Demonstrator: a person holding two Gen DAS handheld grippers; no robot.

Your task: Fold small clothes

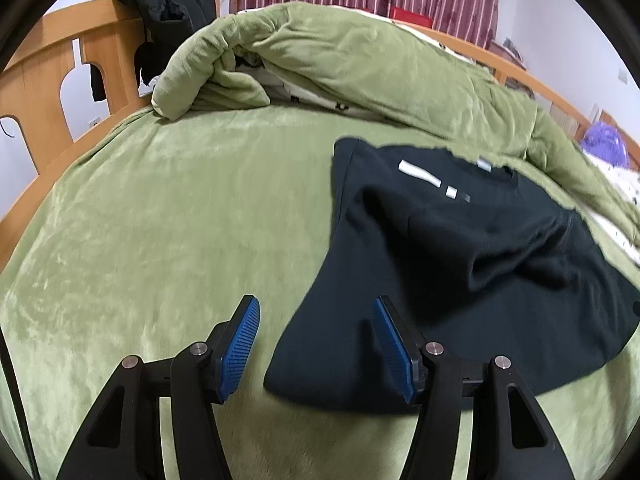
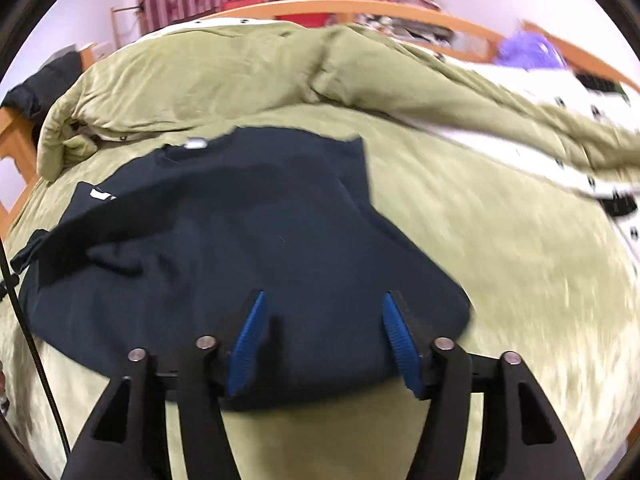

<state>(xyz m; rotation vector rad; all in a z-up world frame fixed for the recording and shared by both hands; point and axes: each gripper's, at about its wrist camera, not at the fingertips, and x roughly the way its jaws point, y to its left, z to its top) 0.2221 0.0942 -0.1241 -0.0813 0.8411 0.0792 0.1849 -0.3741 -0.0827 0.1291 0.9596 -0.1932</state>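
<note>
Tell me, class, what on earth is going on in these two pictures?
A person with a handheld gripper in each hand is folding a dark T-shirt spread on a green blanket on a bed. The left gripper and right gripper both hover open over the shirt's near hem, holding nothing. One side already looks folded across the shirt.

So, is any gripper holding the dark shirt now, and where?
No. The left gripper and right gripper are both open above the dark shirt's near edge.
</note>
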